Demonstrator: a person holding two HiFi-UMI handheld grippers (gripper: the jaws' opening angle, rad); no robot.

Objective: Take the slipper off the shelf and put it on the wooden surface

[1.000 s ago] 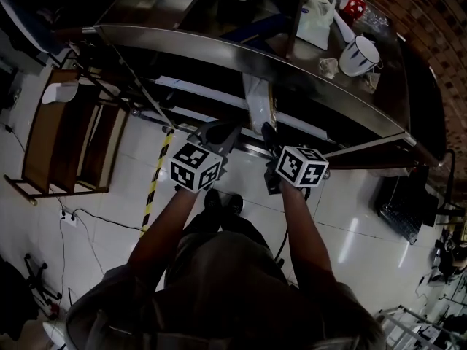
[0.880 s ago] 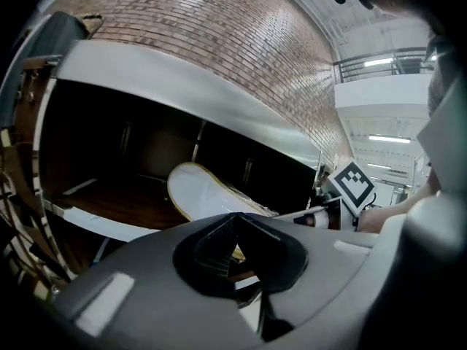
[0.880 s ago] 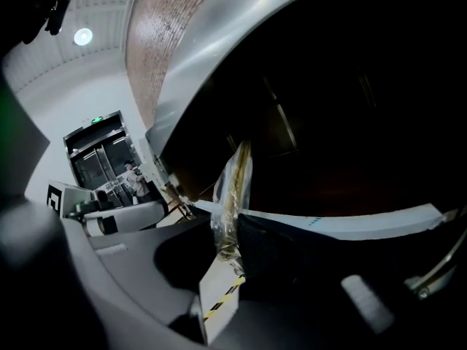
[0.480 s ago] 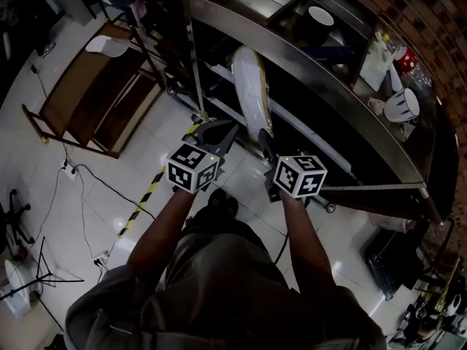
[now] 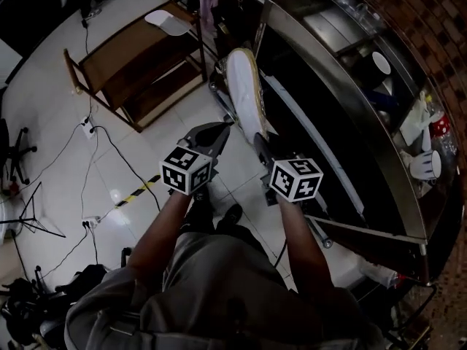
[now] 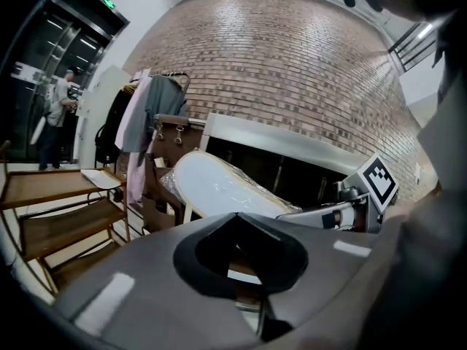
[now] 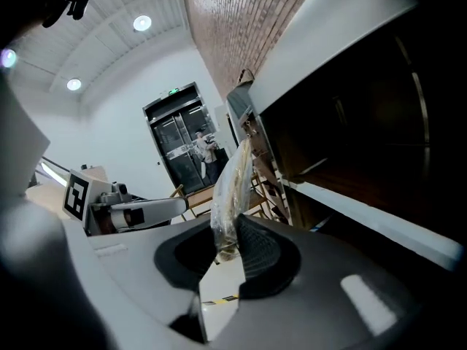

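Observation:
A white slipper (image 5: 244, 93) in clear plastic sticks out ahead of my right gripper (image 5: 260, 141), which is shut on its heel end. In the right gripper view the slipper (image 7: 232, 181) stands edge-on, pinched between the jaws of the right gripper (image 7: 225, 248). My left gripper (image 5: 221, 128) hangs just left of the slipper, jaws together and holding nothing. From the left gripper view the slipper (image 6: 219, 187) lies beyond the left gripper (image 6: 236, 216), apart from it. A wooden stand (image 5: 131, 64) is at the upper left, with another white slipper (image 5: 169, 22) on its top board.
A long metal shelf unit (image 5: 343, 100) runs along the right, with a bowl (image 5: 381, 63) and cups (image 5: 427, 165) on top. Cables (image 5: 87, 148) and a yellow-black tape strip (image 5: 139, 190) cross the tiled floor. Clothes (image 6: 146, 119) hang beside the stand; a person (image 6: 55, 115) stands at a far doorway.
Both grippers have swung left, away from the metal shelf. The slipper has come out from the shelf with the right gripper and now points toward the wooden stand.

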